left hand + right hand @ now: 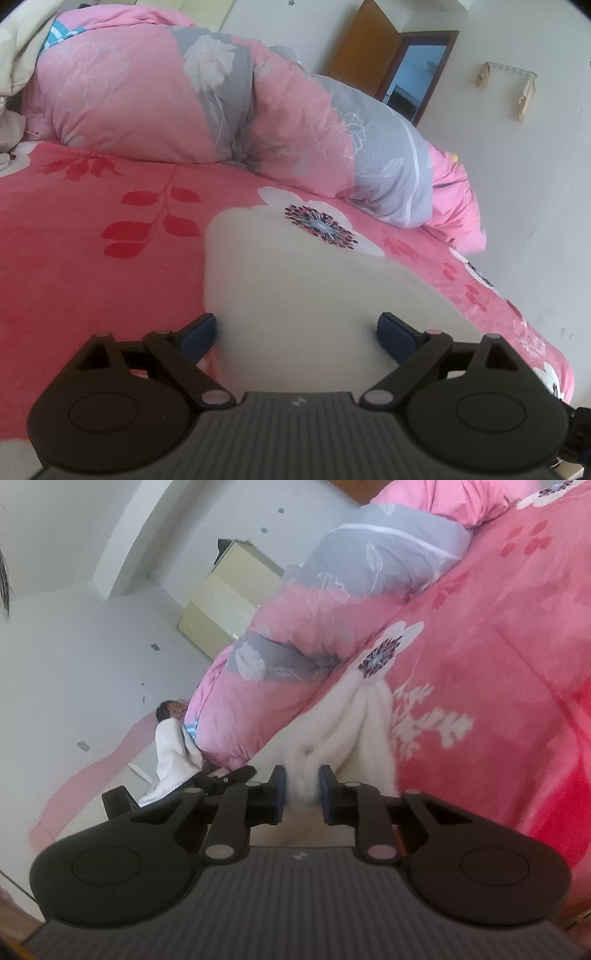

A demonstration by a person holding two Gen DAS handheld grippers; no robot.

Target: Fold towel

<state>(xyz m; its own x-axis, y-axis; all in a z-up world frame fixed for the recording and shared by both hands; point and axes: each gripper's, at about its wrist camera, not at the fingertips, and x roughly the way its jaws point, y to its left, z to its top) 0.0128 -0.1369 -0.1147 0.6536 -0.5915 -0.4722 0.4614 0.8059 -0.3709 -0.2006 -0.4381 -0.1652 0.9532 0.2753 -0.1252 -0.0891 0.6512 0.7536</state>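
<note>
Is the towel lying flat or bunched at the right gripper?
Bunched: the white towel gathers into ridges between the right gripper fingers.

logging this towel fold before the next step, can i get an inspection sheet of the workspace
surface: bed with a pink floral blanket.
job's things: white towel, lying on the blanket; one bunched part pinched by the right gripper.
clutter: rolled pink and grey quilt along the far side of the bed; pale cloth at the left edge of the left view.
grippers: left gripper open, pads either side of the towel, not pressing; right gripper shut on the towel.
cables: nothing seen.
surroundings: white wall, brown door, pale cabinet, a person in white beyond the quilt.
</note>
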